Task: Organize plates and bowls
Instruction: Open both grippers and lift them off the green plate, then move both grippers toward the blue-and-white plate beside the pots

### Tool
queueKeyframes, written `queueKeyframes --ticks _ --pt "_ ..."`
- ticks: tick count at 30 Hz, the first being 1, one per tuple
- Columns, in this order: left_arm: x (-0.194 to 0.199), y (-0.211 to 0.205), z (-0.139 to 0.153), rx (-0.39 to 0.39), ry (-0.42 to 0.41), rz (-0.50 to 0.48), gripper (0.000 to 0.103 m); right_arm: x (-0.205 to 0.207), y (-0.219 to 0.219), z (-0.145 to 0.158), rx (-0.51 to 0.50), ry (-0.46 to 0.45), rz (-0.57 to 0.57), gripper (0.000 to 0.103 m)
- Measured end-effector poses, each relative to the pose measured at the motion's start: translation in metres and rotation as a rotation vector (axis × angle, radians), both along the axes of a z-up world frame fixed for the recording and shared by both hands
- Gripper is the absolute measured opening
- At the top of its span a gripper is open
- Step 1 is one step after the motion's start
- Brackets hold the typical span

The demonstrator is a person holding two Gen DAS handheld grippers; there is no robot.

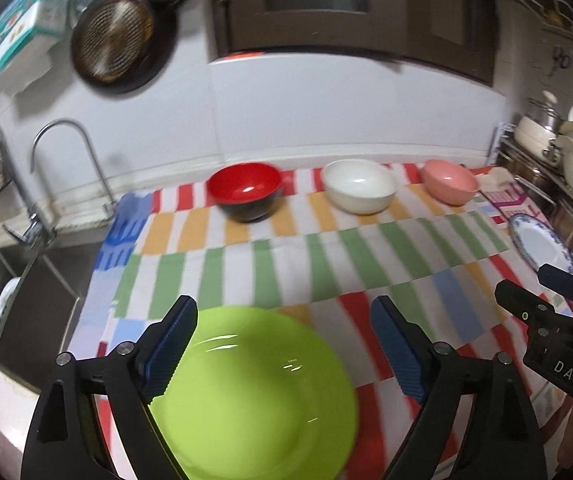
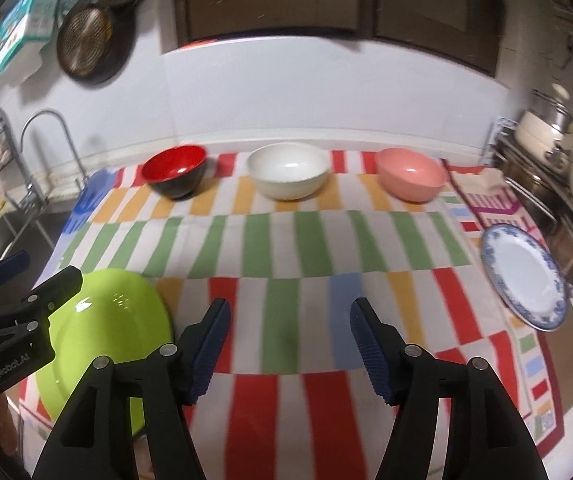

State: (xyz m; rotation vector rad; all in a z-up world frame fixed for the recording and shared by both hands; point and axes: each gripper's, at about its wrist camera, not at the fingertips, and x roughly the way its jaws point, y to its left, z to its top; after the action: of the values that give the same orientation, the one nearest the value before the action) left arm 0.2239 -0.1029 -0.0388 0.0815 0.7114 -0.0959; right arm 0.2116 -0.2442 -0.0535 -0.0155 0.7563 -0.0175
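While both grippers hang above a striped cloth (image 2: 286, 248) on a kitchen counter, the left gripper (image 1: 282, 344) stands directly over a green plate (image 1: 254, 392), jaws spread wide with nothing between the pads and no contact with the rim. The plate lies flat just below and slightly ahead of those fingers, at the cloth's near left corner beside the sink (image 1: 26, 300).

The right gripper (image 2: 290, 344) is likewise released and empty, over bare cloth. The green plate (image 2: 106, 320) sits to its left; a blue-rimmed white plate (image 2: 526, 276) lies to its right near the cloth's edge, just beside a metal rack (image 2: 546, 184).

By that layout, the left hand is the nearer one for the green plate and the right hand for the blue-rimmed one; being round, neither plate offers a long axis, so either would likely be taken at the rim.

Count: two plates, well apart at opposite ends of the cloth. Three bowls stand upright in a row along the back, near the wall: a red-and-black bowl (image 2: 176, 176), a white bowl (image 2: 288, 170) and a pink bowl (image 2: 410, 174), each apart from its neighbour. Nothing is stacked yet.
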Motion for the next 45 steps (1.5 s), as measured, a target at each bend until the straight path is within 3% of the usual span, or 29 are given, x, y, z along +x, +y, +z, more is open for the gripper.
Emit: queueKeyframes --ticks 13,35,45 --pt "0.009 -0.09 0.02 -0.008 -0.069 -0.167 0.095 -0.024 -0.088 0.022 0.004 -0.076 -0.18 0.068" --pt "0.045 -0.241 0.026 0.035 -0.054 -0.393 0.096 -0.037 -0.223 0.029 0.062 -0.131 -0.429 0.068" --pt "0.07 -0.311 0.021 0.016 -0.054 -0.52 0.096 -0.033 -0.278 0.028 0.058 -0.16 -0.565 0.068"
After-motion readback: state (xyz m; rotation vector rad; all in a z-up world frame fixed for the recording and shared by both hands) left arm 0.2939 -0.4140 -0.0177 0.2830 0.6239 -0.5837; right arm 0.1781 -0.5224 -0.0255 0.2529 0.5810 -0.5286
